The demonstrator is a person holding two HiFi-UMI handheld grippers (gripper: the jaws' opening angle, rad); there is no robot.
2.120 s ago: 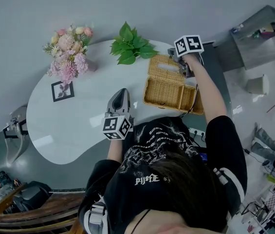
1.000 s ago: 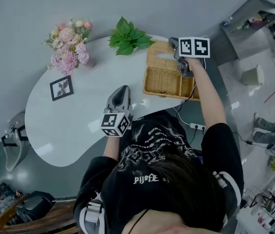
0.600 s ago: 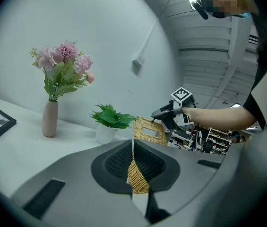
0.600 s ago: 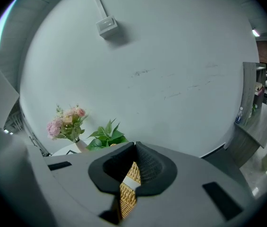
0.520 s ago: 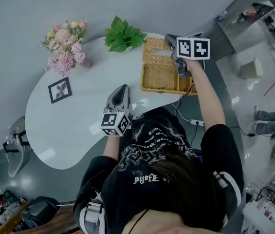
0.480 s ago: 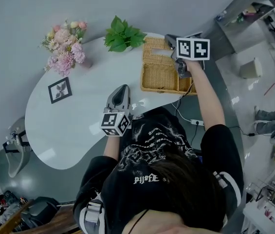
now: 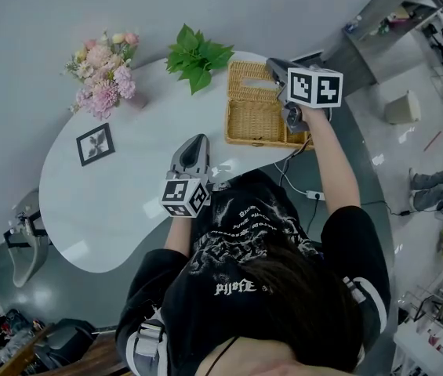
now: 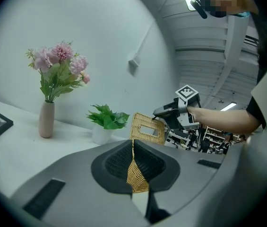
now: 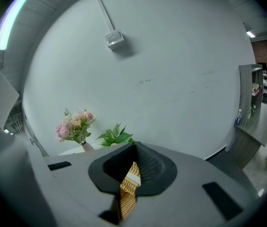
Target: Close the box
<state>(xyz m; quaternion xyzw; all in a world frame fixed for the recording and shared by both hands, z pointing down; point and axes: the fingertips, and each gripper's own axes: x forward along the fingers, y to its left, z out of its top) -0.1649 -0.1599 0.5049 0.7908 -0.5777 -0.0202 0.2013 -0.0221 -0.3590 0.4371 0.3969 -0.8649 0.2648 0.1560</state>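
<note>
My left gripper (image 7: 196, 141) (image 8: 133, 144), fingers closed on nothing, hovers over the surface (image 7: 119, 202), well apart from the box (image 7: 256, 124), so nothing braces it. The box sits at the surface's right end; a hard swing could shove it off. Farther out, my outstretched right gripper (image 7: 274, 66) (image 9: 134, 148) pinches the raised lid (image 7: 249, 75) (image 8: 147, 129) (image 9: 129, 186), which could slip free.

White lettering (image 7: 235, 288) is printed on the person's black shirt (image 7: 348, 245), but it cannot be read. No other text can be read.
</note>
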